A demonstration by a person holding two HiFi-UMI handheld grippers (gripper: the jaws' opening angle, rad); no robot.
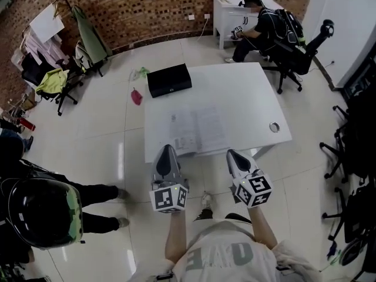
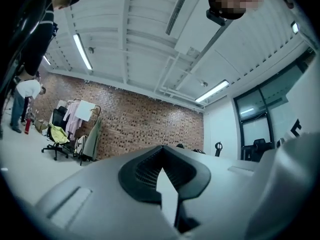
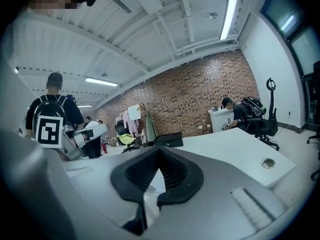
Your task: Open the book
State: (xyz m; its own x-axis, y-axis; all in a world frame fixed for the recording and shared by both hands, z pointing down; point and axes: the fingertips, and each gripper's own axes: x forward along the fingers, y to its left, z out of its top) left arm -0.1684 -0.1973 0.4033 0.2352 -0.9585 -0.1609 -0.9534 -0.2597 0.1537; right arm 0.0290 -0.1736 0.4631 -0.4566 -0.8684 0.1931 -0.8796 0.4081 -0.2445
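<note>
Black case (image 1: 169, 80) and book (image 1: 197, 131) on white table (image 1: 247, 98)

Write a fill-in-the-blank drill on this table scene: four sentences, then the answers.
1. The left gripper and the right gripper both have their jaws ___.
2. The box at the table's far corner is ___ in colour.
3. The book lies on the ___ table.
4. The far wall is built of ___.
Missing words: shut; black; white; brick.

Nothing reads clearly: print on the book (image 1: 197, 131) just ahead of the left tongs (image 1: 167, 150) is too small; shirt (image 1: 223, 256) letters behind them blur.
</note>
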